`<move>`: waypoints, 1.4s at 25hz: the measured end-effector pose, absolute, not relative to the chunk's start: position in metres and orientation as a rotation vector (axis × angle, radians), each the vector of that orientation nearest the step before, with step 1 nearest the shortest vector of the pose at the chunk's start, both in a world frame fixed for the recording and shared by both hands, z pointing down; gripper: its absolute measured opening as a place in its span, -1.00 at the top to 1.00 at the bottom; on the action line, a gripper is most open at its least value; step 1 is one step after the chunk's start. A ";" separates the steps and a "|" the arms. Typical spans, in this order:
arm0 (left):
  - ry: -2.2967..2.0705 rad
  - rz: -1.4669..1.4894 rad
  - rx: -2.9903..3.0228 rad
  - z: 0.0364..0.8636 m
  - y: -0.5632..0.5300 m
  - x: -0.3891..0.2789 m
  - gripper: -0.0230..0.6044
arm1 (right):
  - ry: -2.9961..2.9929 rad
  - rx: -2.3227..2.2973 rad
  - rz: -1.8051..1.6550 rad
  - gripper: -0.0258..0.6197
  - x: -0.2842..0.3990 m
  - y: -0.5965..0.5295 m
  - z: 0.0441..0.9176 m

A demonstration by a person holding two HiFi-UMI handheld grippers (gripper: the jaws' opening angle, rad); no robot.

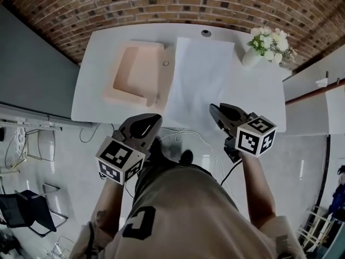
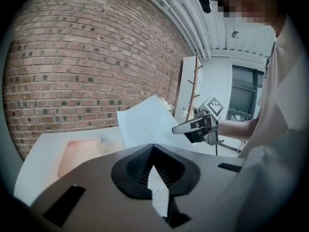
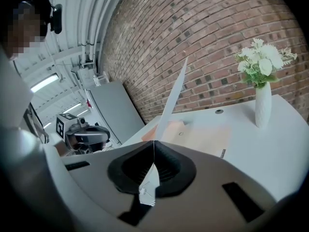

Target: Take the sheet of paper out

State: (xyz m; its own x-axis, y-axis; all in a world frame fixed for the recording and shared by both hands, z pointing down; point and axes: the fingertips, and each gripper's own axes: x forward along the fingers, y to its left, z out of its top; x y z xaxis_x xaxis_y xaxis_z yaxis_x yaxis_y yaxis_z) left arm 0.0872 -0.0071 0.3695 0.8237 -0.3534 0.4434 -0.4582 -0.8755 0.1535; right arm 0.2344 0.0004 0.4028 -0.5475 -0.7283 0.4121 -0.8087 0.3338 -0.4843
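- Torso (image 1: 178, 209) fills the lower head view. Above it, the left gripper (image 1: 155, 118) and right gripper (image 1: 213, 110) each pinch a bottom corner of the sheet of paper (image 1: 200, 74), right of the peach folder (image 1: 135, 72).
- Left gripper view: jaws closed on the sheet, which rises mid-frame.
- Right gripper view: jaws clamped on the sheet, seen edge-on; bare table (image 3: 270, 144) around the vase (image 3: 262, 108).

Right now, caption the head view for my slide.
The left gripper and right gripper hold the white sheet of paper beside the peach folder.
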 end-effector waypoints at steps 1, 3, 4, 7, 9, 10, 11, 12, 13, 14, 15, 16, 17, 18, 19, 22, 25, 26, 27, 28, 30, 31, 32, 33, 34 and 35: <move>-0.635 0.593 2.743 0.370 -0.004 0.087 0.88 | -2.474 1.413 1.009 0.85 0.234 0.004 0.403; -0.654 0.580 2.729 0.368 0.002 0.087 0.88 | -2.490 1.387 1.009 0.85 0.231 0.010 0.402; -0.664 0.571 2.726 0.367 0.004 0.086 0.88 | -2.497 1.376 1.008 0.85 0.230 0.012 0.402; -0.676 0.559 2.708 0.366 0.011 0.083 0.88 | -2.514 1.348 1.019 0.85 0.224 0.014 0.401; -0.675 0.555 2.697 0.366 0.014 0.081 0.88 | -2.522 1.337 1.022 0.85 0.221 0.013 0.399; -0.676 0.551 2.694 0.366 0.015 0.078 0.88 | -2.525 1.335 1.020 0.85 0.219 0.012 0.397; -0.677 0.546 2.691 0.367 0.015 0.075 0.88 | -2.527 1.334 1.019 0.85 0.217 0.011 0.396; -0.677 0.540 2.686 0.368 0.015 0.071 0.88 | -2.527 1.335 1.018 0.85 0.214 0.010 0.395; -0.677 0.534 2.681 0.370 0.014 0.067 0.88 | -2.525 1.337 1.018 0.85 0.211 0.009 0.395; -0.675 0.529 2.678 0.371 0.013 0.063 0.88 | -2.521 1.340 1.017 0.85 0.209 0.008 0.395; -0.674 0.523 2.679 0.372 0.011 0.060 0.88 | -2.516 1.345 1.016 0.85 0.206 0.007 0.395; -0.673 0.514 2.685 0.371 0.008 0.057 0.88 | -2.511 1.351 1.017 0.85 0.203 0.006 0.395; -0.671 0.505 2.692 0.370 0.005 0.054 0.88 | -2.507 1.358 1.019 0.85 0.200 0.004 0.394; -0.667 0.497 2.696 0.369 0.002 0.050 0.88 | -2.503 1.365 1.020 0.85 0.197 0.001 0.394; -0.660 0.491 2.697 0.369 0.000 0.046 0.88 | -2.498 1.372 1.019 0.85 0.193 0.000 0.393; -0.636 0.484 2.696 0.371 -0.007 0.032 0.88 | -2.483 1.387 1.024 0.85 0.181 -0.006 0.393; -0.615 0.473 2.703 0.372 -0.015 0.020 0.88 | -2.469 1.395 1.027 0.85 0.168 -0.010 0.393; -0.610 0.469 2.704 0.372 -0.017 0.017 0.88 | -2.462 1.395 1.024 0.85 0.164 -0.011 0.394; -0.605 0.466 2.704 0.372 -0.019 0.013 0.88 | -2.452 1.396 1.021 0.85 0.160 -0.012 0.395; -0.600 0.464 2.704 0.372 -0.021 0.010 0.88 | -2.441 1.400 1.017 0.85 0.157 -0.014 0.396; -0.589 0.466 2.704 0.373 -0.023 0.004 0.88 | -2.426 1.409 1.019 0.85 0.151 -0.016 0.397; -0.584 0.471 2.704 0.375 -0.023 0.001 0.88 | -2.421 1.413 1.025 0.85 0.148 -0.018 0.397; -0.581 0.473 2.703 0.376 -0.024 -0.002 0.88 | -2.417 1.416 1.028 0.85 0.146 -0.018 0.398; -0.579 0.473 2.703 0.376 -0.025 -0.004 0.88 | -2.413 1.417 1.029 0.85 0.144 -0.019 0.398; -0.577 0.469 2.703 0.377 -0.026 -0.007 0.88 | -2.410 1.418 1.028 0.85 0.141 -0.020 0.399; -0.576 0.465 2.702 0.377 -0.027 -0.009 0.88 | -2.408 1.420 1.028 0.85 0.139 -0.021 0.399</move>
State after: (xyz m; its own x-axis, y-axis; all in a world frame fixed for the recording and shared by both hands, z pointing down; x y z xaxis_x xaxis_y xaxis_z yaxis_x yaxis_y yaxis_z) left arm -0.0092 -0.0274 0.3772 0.8644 -0.3300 0.3794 -0.4406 -0.8607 0.2552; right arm 0.1391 -0.0211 0.3988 -0.5354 -0.7096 0.4581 -0.8216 0.3119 -0.4772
